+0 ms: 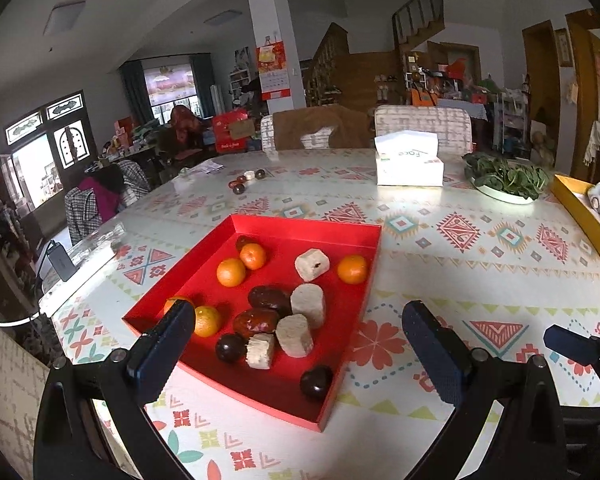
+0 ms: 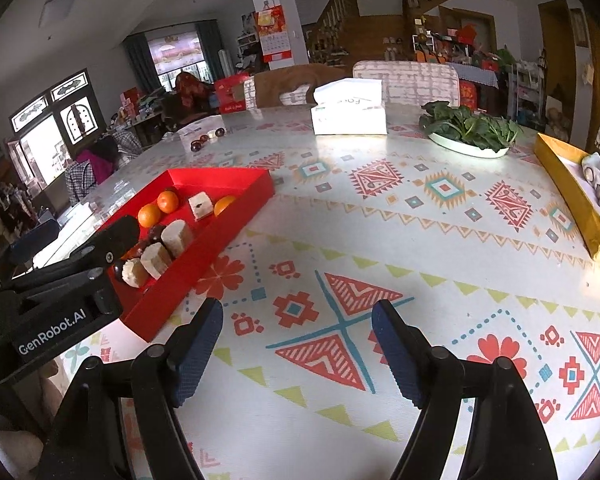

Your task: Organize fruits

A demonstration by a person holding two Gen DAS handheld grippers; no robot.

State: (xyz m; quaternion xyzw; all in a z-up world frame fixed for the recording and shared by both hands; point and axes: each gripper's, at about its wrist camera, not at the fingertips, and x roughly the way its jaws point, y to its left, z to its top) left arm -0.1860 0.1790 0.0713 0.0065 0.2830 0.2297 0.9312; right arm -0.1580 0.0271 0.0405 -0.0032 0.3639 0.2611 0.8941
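A red tray [image 1: 300, 228] lies on the patterned table and also shows in the right wrist view [image 2: 224, 178]. It holds several small oranges [image 1: 231, 272], dark red dates [image 1: 269, 296], dark round fruits [image 1: 316, 381] and pale cut cylinders [image 1: 309, 305]. My left gripper [image 1: 300, 344] is open and empty, its jaws straddling the tray's near right corner. My right gripper [image 2: 298, 344] is open and empty over bare tablecloth to the right of the tray. More dark fruits and a pale piece [image 1: 246, 180] lie far back on the table.
A white tissue box [image 1: 409, 162] and a plate of leafy greens [image 1: 504, 178] stand at the back. A yellow box [image 1: 580, 216] with shells lies at the right edge. A charger and cable [image 1: 62, 260] sit at the table's left edge. Chairs stand behind.
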